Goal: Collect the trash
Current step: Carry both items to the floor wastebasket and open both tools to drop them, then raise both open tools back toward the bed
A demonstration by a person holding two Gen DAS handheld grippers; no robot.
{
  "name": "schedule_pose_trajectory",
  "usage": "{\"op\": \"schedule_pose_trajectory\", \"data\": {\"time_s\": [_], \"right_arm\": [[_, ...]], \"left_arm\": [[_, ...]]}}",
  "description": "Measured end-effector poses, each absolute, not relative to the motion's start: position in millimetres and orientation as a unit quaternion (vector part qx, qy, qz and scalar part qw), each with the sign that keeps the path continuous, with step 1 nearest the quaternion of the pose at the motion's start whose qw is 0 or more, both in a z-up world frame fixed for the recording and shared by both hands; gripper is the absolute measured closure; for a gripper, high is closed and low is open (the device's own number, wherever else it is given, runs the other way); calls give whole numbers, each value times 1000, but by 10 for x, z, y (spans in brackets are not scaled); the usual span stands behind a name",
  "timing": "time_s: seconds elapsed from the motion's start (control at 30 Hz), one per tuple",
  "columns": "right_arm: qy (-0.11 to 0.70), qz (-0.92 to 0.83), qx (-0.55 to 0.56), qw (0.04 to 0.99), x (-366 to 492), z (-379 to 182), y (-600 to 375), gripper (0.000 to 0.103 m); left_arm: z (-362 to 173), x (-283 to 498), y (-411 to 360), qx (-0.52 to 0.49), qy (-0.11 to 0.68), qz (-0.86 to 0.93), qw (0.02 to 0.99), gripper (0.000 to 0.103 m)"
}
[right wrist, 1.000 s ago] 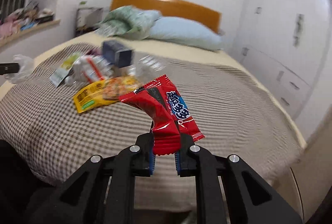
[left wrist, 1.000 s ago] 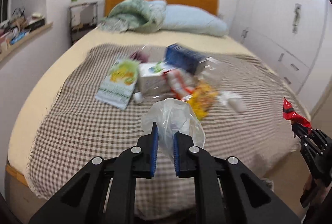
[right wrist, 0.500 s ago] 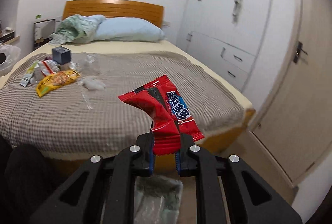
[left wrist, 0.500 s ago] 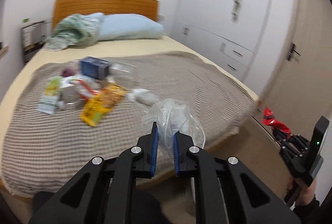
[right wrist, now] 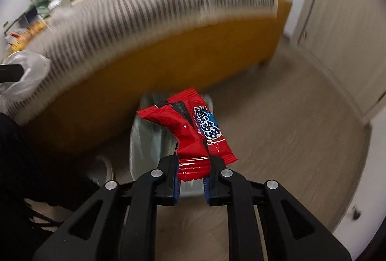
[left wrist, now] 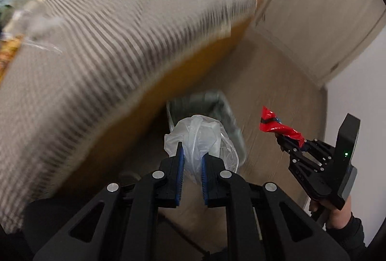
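The red snack wrapper (right wrist: 193, 130) is pinched by its bottom edge in the right tool (right wrist: 191, 175), and most of it sticks up past the tips. The crumpled clear plastic bag (left wrist: 197, 137) is squeezed in the left tool (left wrist: 192, 160) the same way, puffing out above the blue pads (left wrist: 180, 164). Both tools are nearly closed, each gripping its piece of trash. Both point down at a small lined trash bin (left wrist: 226, 113) on the floor. In each view the trash shows in front of the bin's opening. The right tool is held beside the left one, off to its right, and a hand (left wrist: 337, 215) in a dark sleeve holds it. The bin stands on a wood floor (right wrist: 289, 128), just beside the orange foot of the bed (right wrist: 168, 60). A checked blanket (left wrist: 108, 31) covers the bed, and more trash lies far up on it, too blurry to name. A pale door (left wrist: 320, 12) is on the right
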State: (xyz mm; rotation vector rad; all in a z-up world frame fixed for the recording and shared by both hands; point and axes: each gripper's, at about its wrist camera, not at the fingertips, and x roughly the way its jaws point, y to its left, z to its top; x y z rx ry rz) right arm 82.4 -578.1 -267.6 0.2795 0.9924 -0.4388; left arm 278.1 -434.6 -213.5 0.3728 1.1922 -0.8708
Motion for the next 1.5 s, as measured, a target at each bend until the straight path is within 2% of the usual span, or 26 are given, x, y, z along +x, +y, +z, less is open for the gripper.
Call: {"op": "schedule_pose_trajectory", "data": {"time_s": [0.2,0.37,0.4,0.43,0.47,0.5,0.67,0.8,0.87,0.9,0.93,1.1,1.3,1.5], "right_arm": [[532,-195,174,805,964,-3614,-5872,88],[556,-185,187,789,1166,-3977,-5881,88],[556,-185,189,788,1204,-4009,-5892,88],[555,-184,190,788,1238,-4023,-5947,88],[555,-185,191,788,1270,-4040,-5970,88],[555,-186,192,788,1312,-4052,-6006,88],[556,-184,187,789,1560,-4175,-6148,88],[553,-188,187,790,1841,-4302,-6303,86],[547,-191,194,792,2010,-4355,-6398,65],[549,-192,198,789,2100,-4396,-6445,37],[550,-196,199,787,2182,-4427,-6483,34],[541,-207,213,787,2167,-4399,-6544,34],[540,-231,258,768,1647,-4331,-6507,34],[549,-236,251,762,1327,-4015,-6320,34]], "left_arm": [[-2996,2946,-4961,173,647,-402,625,93],[-3656,3129,-5445,224,669,-367,606,92],[-3762,3176,-5582,233,652,-369,620,87],[-3843,3235,-5593,238,641,-371,628,78],[-3946,3298,-5685,241,637,-371,631,44],[-4038,3346,-5722,242,641,-369,628,23],[-4125,3564,-5546,205,634,-354,656,24],[-4193,3614,-5343,216,630,-336,666,24],[-4169,3637,-5284,219,628,-330,669,24],[-4116,3649,-5282,222,626,-332,670,24],[-4080,3661,-5280,223,623,-336,671,24],[-3757,3714,-5128,207,590,-344,700,24],[-3714,3650,-4953,225,596,-322,701,24],[-3295,3568,-4721,193,571,-359,712,24]]}}
